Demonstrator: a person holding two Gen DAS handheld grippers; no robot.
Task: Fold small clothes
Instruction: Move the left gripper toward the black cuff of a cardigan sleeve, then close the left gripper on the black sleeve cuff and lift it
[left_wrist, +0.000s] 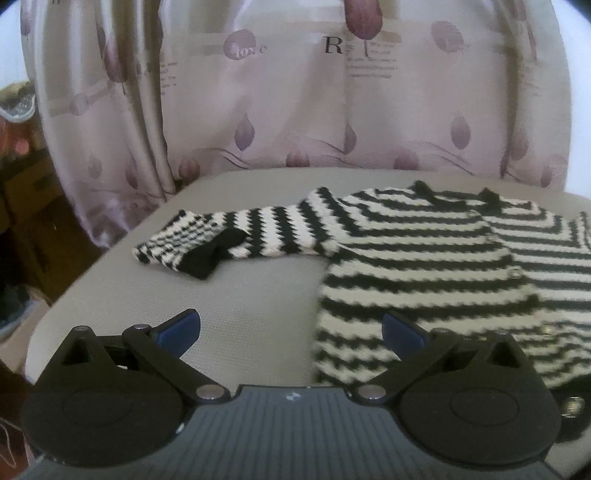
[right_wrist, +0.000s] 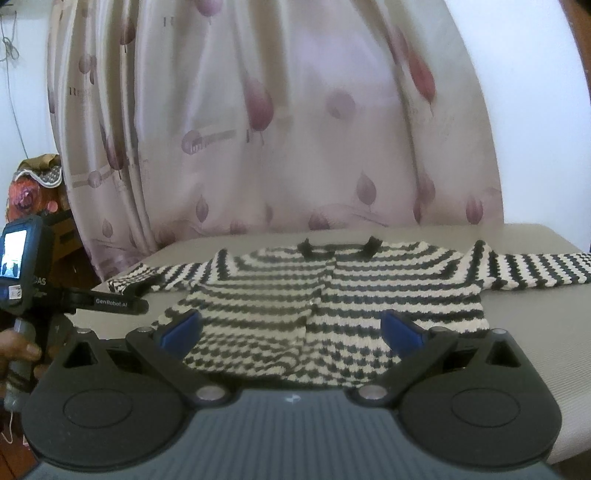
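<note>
A small black-and-white striped knit cardigan (left_wrist: 424, 266) lies flat on a grey table (left_wrist: 240, 295), front up, with both sleeves spread out. Its left sleeve (left_wrist: 236, 236) has a black cuff bent forward. In the right wrist view the cardigan (right_wrist: 332, 295) lies straight ahead with the right sleeve (right_wrist: 535, 273) stretched right. My left gripper (left_wrist: 291, 328) is open and empty over bare table beside the garment's left hem. My right gripper (right_wrist: 291, 328) is open and empty just above the bottom hem. The left gripper's body (right_wrist: 26, 266) shows at the far left of the right wrist view.
A pale curtain with purple leaf prints (left_wrist: 295, 110) hangs right behind the table's far edge. Dark furniture and clutter (left_wrist: 22, 206) stand left of the table. The table's right front edge (right_wrist: 569, 424) drops off near my right gripper.
</note>
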